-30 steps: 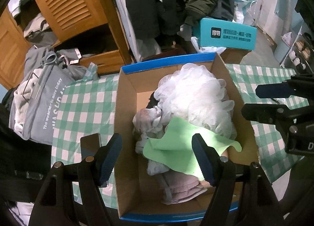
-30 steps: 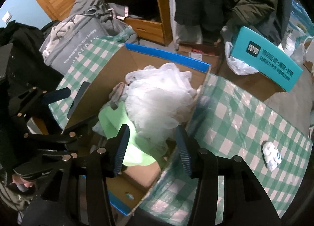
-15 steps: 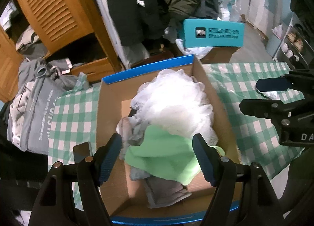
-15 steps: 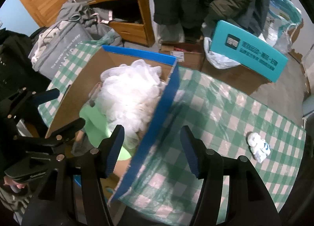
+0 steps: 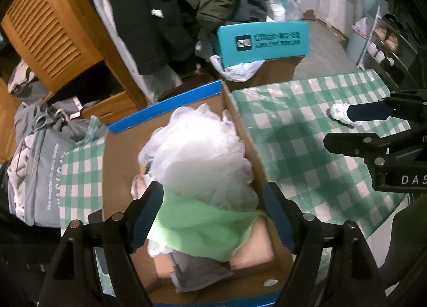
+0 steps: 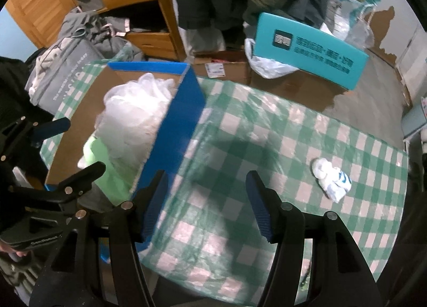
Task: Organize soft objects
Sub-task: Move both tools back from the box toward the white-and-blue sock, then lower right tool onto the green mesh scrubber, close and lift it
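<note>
A cardboard box (image 5: 117,163) with blue outer walls (image 6: 176,125) stands on the checked table. It holds a white mesh sponge (image 5: 197,152), a green cloth (image 5: 202,224) and grey cloths (image 5: 197,272). My left gripper (image 5: 213,216) is open and empty above the box's near end. My right gripper (image 6: 206,203) is open and empty over the tablecloth, right of the box. A small white and blue sock bundle (image 6: 331,176) lies on the table to the right, also in the left wrist view (image 5: 340,113), partly behind the right gripper's finger.
The green checked tablecloth (image 6: 267,147) covers the table. A grey bag (image 5: 40,168) lies past its left edge. A teal box (image 6: 309,48) on cartons, hanging coats and a wooden wardrobe (image 5: 53,35) stand behind.
My right gripper has moved right, from over the box to over the tablecloth, bringing the sock closer. My left gripper drew back slightly over the box's near end. Both stay open.
</note>
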Demonstrator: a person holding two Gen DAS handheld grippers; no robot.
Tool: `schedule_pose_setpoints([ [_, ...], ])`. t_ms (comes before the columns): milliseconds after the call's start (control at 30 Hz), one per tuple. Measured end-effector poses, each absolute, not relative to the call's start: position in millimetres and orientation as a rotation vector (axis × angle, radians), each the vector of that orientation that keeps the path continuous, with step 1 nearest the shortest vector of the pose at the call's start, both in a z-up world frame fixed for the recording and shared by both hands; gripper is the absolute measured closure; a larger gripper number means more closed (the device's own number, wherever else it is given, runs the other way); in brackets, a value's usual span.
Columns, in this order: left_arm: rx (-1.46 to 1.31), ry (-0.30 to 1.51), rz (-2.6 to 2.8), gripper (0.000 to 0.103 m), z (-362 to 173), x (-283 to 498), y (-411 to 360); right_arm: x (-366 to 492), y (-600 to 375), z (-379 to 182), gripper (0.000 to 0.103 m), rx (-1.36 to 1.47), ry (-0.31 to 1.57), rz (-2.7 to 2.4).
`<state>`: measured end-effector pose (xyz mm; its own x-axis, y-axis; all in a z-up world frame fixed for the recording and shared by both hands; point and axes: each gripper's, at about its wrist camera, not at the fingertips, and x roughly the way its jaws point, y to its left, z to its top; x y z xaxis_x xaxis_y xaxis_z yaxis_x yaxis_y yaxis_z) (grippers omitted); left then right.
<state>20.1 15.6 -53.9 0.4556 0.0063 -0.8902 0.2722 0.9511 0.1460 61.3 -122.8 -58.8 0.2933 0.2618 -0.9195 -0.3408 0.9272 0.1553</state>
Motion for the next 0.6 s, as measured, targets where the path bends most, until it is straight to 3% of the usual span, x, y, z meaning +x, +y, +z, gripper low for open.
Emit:
schedule_pose_setpoints([
  [600, 0.355, 1.139, -0.325, 0.024, -77.1, 25.9, -77.3, 44.9, -228.5, -89.0, 0.042, -0.008, 1.259, 0.2],
])
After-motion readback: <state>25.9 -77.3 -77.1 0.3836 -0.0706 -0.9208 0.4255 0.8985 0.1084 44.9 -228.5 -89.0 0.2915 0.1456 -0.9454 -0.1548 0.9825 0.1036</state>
